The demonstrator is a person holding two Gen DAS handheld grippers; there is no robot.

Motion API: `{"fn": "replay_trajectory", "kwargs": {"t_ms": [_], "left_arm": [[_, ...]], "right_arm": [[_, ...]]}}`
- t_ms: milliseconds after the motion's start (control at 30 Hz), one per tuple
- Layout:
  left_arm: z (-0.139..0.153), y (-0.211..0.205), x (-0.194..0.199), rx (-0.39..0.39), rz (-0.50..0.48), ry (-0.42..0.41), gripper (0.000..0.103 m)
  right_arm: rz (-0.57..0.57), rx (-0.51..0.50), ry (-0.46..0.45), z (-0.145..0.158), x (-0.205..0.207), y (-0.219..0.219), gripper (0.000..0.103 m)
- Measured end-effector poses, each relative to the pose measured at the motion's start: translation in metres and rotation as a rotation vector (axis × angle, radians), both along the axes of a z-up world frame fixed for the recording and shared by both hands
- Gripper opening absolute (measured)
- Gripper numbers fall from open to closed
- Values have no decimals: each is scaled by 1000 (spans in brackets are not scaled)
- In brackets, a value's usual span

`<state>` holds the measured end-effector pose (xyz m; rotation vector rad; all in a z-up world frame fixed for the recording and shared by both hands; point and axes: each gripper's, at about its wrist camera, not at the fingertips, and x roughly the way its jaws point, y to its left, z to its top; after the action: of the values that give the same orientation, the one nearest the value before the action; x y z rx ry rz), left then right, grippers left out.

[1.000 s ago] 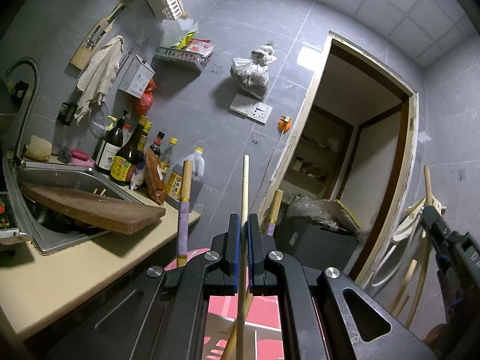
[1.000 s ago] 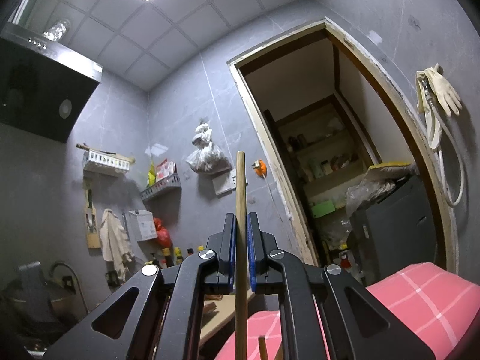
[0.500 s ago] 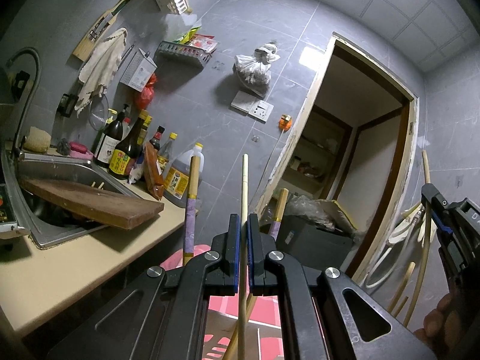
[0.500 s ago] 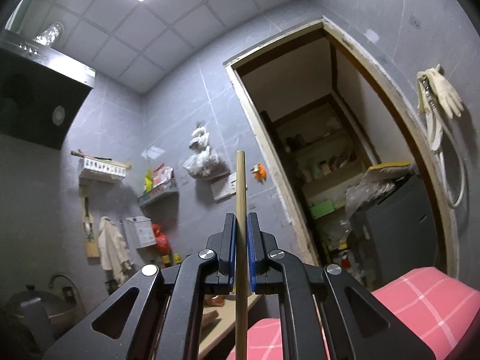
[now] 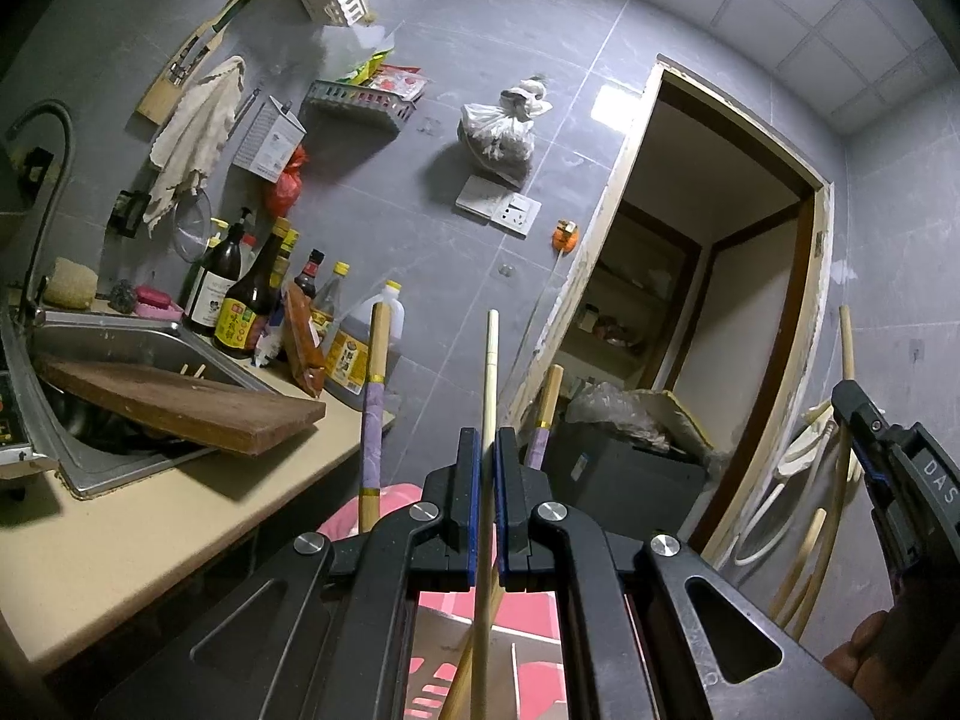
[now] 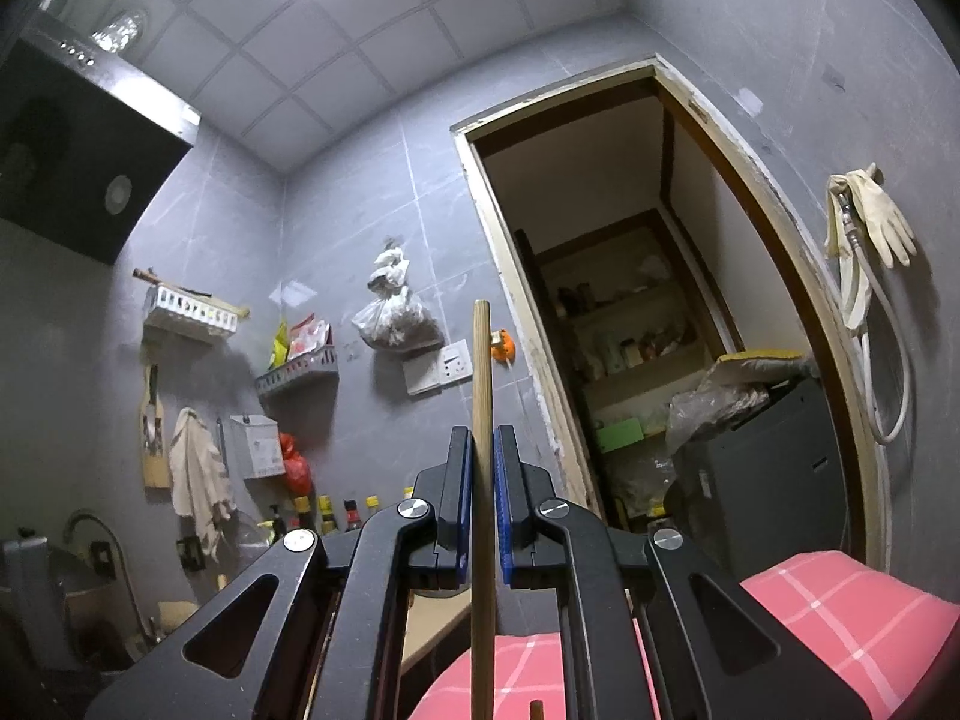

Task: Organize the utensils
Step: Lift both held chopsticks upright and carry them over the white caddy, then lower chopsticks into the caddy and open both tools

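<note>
both grippers, left gripper (image 5: 487,450) and right gripper (image 6: 480,450), stay clamped on one upright chopstick each, pale chopstick (image 5: 490,372) and brown chopstick (image 6: 482,372) at 12 o'clock; nothing has shifted, so sorting remains pending.

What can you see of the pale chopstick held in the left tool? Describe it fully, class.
The pale chopstick is a thin, light wooden-looking stick, slimmer toward its top. It stands nearly upright, clamped between the blue pads of the shut left tool. Its tip rises above the pads; its lower part runs down past them and out of view, crossing another stick there.
</note>
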<state>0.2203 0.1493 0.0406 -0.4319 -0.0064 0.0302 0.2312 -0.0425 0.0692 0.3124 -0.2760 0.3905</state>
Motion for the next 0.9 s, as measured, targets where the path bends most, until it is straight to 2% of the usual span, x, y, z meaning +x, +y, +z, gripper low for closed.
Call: {"fn": "replay_trajectory", "kwargs": {"t_ms": [133,333,667,900], "left_arm": [[-3,-4,2,16,-18,17,3],[-10,-10,-1,54,-45,43,3],[-20,-21,-5,114,-71,96,3],[-25,-23,-8,123,-94,131,3]], "right_arm": [[16,-40,6,-2,-5,1,5],[73,-114,66,-11,-9,0,5],[147,-182,183,-27,-13,-2,5],[164,-204,234,-34,-15,-3,6]]}}
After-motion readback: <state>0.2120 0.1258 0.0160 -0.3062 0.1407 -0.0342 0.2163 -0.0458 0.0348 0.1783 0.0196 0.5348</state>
